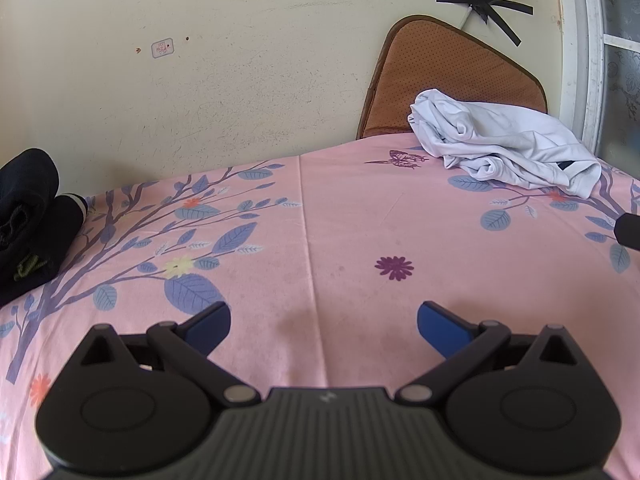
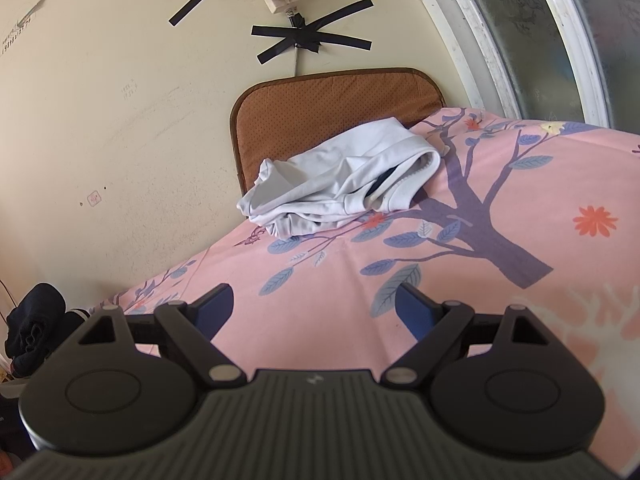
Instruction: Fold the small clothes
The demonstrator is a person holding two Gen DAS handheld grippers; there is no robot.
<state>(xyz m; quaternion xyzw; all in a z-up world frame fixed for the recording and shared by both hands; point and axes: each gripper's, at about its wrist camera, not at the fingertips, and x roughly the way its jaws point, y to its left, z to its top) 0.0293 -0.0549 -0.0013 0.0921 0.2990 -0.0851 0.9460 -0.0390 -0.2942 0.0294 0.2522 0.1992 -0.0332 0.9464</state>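
The left claw [image 1: 324, 322] hovers over the pink floral sheet [image 1: 344, 240] with jaws spread wide and nothing between them; the right claw [image 2: 316, 308] is in the same condition, wide open and empty. The white garment [image 2: 340, 184] lies crumpled at the far edge of the bed, resting partly against a brown cushion [image 2: 320, 100] that leans on the wall. From the right claw it lies straight ahead; from the left claw it lies ahead and well to the right, so the right claw appears nearer. Its long axis runs roughly across both views. A ribbed hem opening faces right. Dark clothes [image 1: 28, 216] sit at the far left.
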